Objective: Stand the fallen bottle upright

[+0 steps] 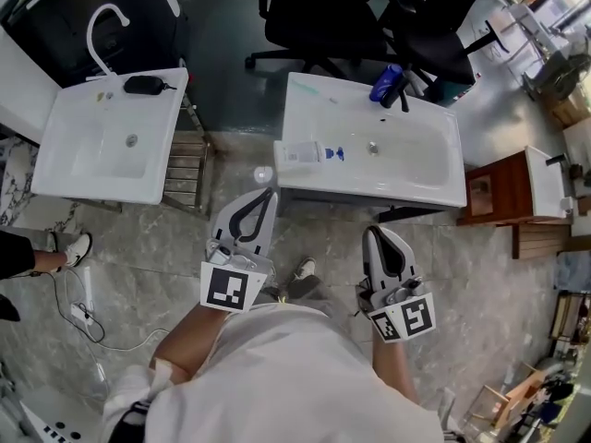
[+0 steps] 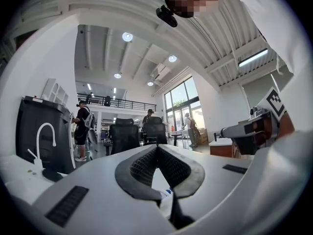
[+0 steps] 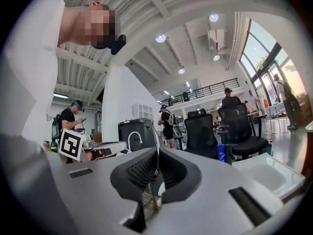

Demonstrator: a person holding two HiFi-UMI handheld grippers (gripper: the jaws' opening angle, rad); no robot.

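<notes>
A clear bottle [image 1: 308, 152] with a white label and a blue cap lies on its side on the left ledge of the white basin [image 1: 434, 187] in the head view. My left gripper [image 1: 269, 195] is shut and empty, its tips just short of the basin's front left corner, below the bottle. Through the gap under its jaws in the left gripper view, part of the bottle [image 2: 166, 194] shows. My right gripper [image 1: 376, 233] hangs further back over the floor, before the basin's front edge, its tips together with nothing between them. Both grippers [image 2: 157, 147] [image 3: 157, 151] point level.
A second white sink [image 1: 78, 169] with a curved white tap stands at the left. A blue container [image 1: 385, 82] and a black tap sit at the basin's far edge. Black office chairs [image 1: 319, 12] stand behind, a wooden cabinet [image 1: 494, 192] at the right.
</notes>
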